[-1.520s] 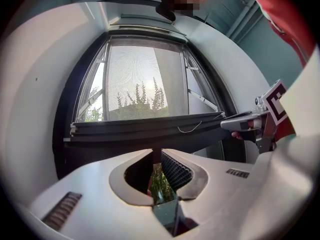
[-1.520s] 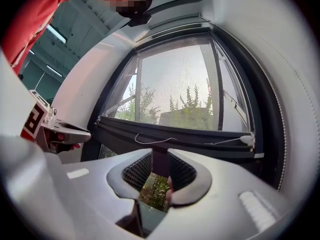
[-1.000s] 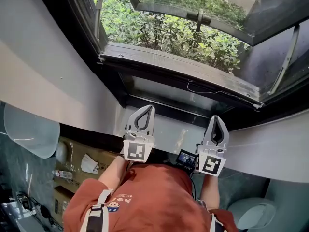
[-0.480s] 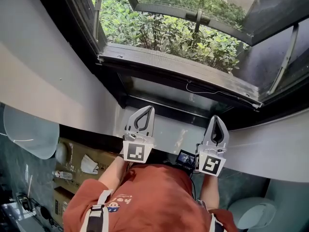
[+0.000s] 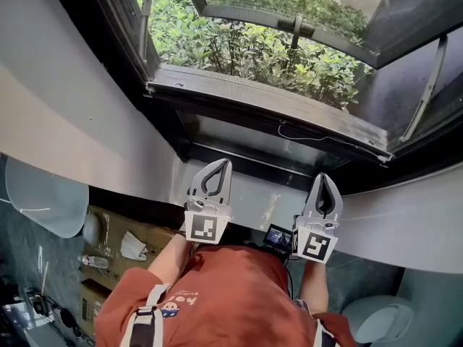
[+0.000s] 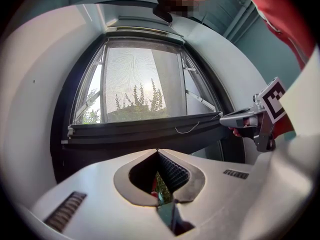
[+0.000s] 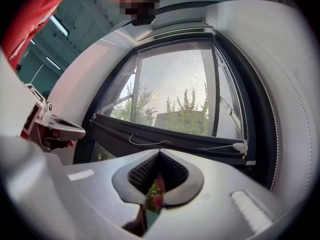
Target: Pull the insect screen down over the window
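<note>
Head view, looking steeply down at a person facing an open window (image 5: 217, 20): the insect screen's dark pull bar (image 5: 268, 110) crosses the opening with its long axis running from about 10 o'clock to 4 o'clock. A thin white cord (image 5: 318, 137) droops along the right half of the bar. From both gripper views the fine grey mesh (image 6: 142, 79) is stretched above the bar, with sky and treetops showing through it. The bar sits low in the opening, and a sliver of greenery below its left end suggests a gap remains under it, though that is hard to confirm. The bar lies at 12 o'clock from both tools, apart from each. The left gripper (image 5: 223, 163) and the right gripper (image 5: 323, 179) are side by side over the pale ledge (image 5: 253, 194), pointing at the window. Each has its jaws pressed together tip to tip, with nothing between them. The right one looks somewhat nearer the bar, close under the stretch that carries the cord. Beyond the bar are green plants (image 5: 239, 49), and the out-swung glass sash (image 5: 296, 24) is at 12 o'clock.
</note>
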`<action>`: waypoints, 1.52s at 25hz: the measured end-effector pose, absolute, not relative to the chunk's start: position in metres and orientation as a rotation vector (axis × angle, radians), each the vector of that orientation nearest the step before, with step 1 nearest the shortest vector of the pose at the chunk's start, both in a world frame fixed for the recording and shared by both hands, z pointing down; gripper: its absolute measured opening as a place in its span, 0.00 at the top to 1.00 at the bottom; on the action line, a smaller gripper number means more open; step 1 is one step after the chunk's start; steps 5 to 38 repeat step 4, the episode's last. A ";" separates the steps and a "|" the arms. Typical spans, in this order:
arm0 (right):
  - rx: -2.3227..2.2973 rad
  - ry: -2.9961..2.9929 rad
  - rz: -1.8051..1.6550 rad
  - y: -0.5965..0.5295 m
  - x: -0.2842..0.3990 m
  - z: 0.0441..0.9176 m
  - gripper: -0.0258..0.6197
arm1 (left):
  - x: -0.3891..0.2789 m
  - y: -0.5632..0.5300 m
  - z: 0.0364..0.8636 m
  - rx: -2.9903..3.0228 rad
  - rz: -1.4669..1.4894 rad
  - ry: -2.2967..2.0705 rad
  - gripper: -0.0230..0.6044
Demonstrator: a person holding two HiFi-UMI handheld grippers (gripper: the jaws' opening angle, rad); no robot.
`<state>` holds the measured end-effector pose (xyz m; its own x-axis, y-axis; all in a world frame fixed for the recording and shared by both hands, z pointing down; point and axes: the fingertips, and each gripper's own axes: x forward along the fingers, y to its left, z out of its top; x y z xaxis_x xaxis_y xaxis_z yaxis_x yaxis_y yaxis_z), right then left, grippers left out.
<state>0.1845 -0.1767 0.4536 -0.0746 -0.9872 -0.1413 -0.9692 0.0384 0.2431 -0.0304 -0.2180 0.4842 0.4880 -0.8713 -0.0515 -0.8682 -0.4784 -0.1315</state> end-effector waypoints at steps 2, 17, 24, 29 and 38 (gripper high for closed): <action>2.088 -2.216 -0.426 -0.177 0.185 0.454 0.95 | -0.030 -0.218 0.484 -2.586 -0.043 1.520 0.96; 2.084 -2.215 -0.427 -0.178 0.184 0.454 0.95 | -0.029 -0.218 0.484 -2.581 -0.052 1.515 0.96; 2.084 -2.215 -0.427 -0.178 0.184 0.454 0.95 | -0.029 -0.218 0.484 -2.581 -0.052 1.515 0.96; 2.084 -2.215 -0.427 -0.178 0.184 0.454 0.95 | -0.029 -0.218 0.484 -2.581 -0.052 1.515 0.96; 2.084 -2.215 -0.427 -0.178 0.184 0.454 0.95 | -0.029 -0.218 0.484 -2.581 -0.052 1.515 0.96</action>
